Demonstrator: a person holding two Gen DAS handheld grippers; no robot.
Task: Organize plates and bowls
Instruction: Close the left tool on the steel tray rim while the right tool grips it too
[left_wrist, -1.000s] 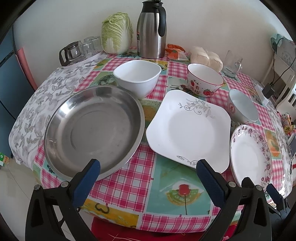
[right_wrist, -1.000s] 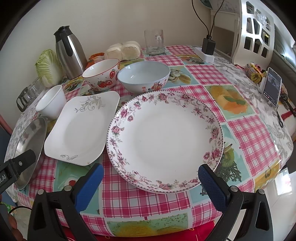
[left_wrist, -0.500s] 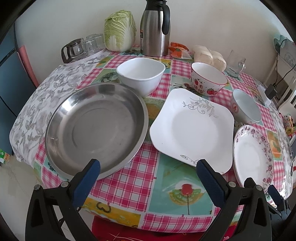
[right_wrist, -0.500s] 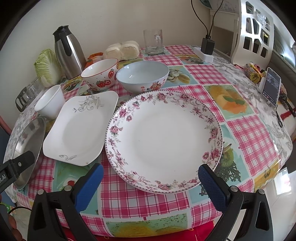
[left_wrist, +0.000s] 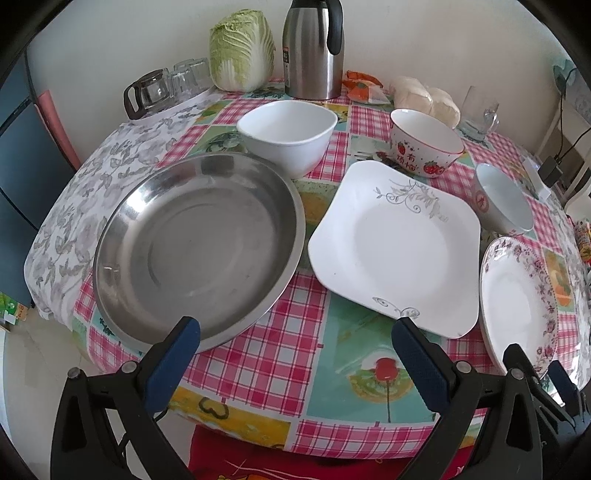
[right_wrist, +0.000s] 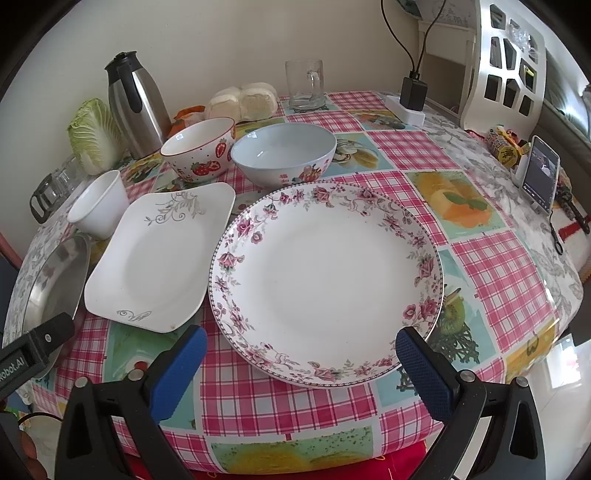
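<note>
On the checked tablecloth lie a round steel plate (left_wrist: 199, 243), a square white plate (left_wrist: 399, 243) and a floral round plate (right_wrist: 325, 280). Behind them stand a white bowl (left_wrist: 288, 134), a strawberry bowl (left_wrist: 424, 147) and a pale blue bowl (right_wrist: 284, 153). My left gripper (left_wrist: 295, 332) hangs open at the table's near edge, between the steel plate and the square plate. Open too, my right gripper (right_wrist: 301, 341) straddles the near rim of the floral plate without touching it. Neither holds anything.
Along the wall stand a steel thermos (left_wrist: 314, 48), a cabbage (left_wrist: 242, 50), glass cups (left_wrist: 166, 86), wrapped buns (right_wrist: 243, 99) and a glass mug (right_wrist: 306, 85). A phone (right_wrist: 541, 173) and a charger (right_wrist: 413, 94) sit at the right, beside a white chair (right_wrist: 506, 70).
The left gripper has crept forward and slightly up, so the dishes sit lower and larger in its view. The right gripper has barely shifted. Both stay open.
</note>
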